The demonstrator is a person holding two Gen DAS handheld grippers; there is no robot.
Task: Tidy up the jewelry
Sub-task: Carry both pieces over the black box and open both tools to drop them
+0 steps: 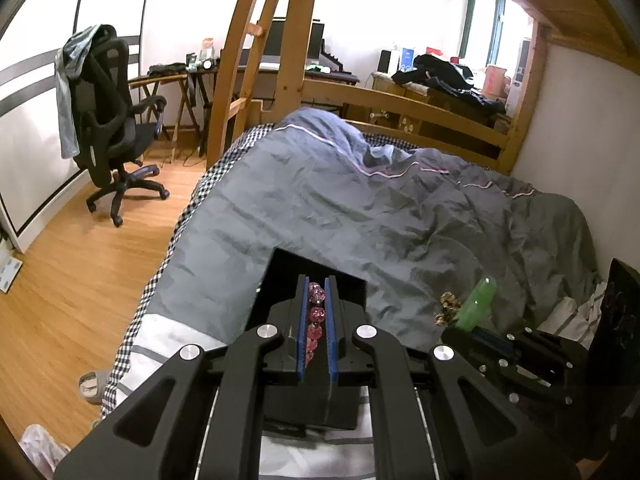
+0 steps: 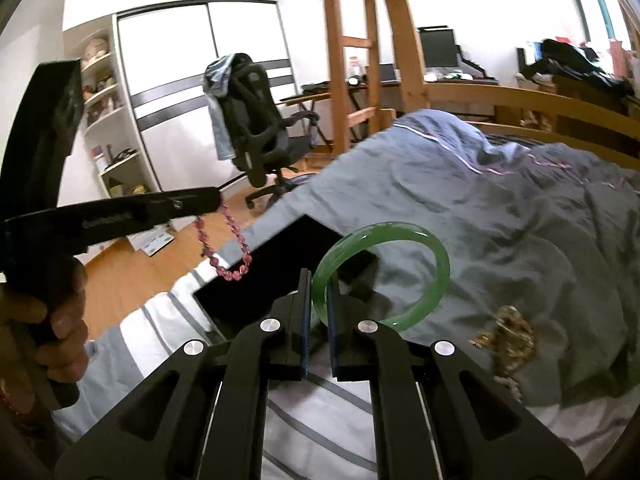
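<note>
Pink bead bracelet (image 1: 315, 322) pinched in left fingers (image 1: 305, 312) — green bangle (image 2: 380, 272) in right fingers (image 2: 332, 320).

A home bedroom: wooden bunk bed (image 1: 420, 104), grey duvet (image 1: 360, 208), office chair (image 1: 112, 120), wardrobe (image 2: 192, 80).

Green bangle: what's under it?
Under the green bangle, held up by the right gripper, lie the grey quilt and a corner of the black tray. The gripper hides what's below its near edge.
</note>
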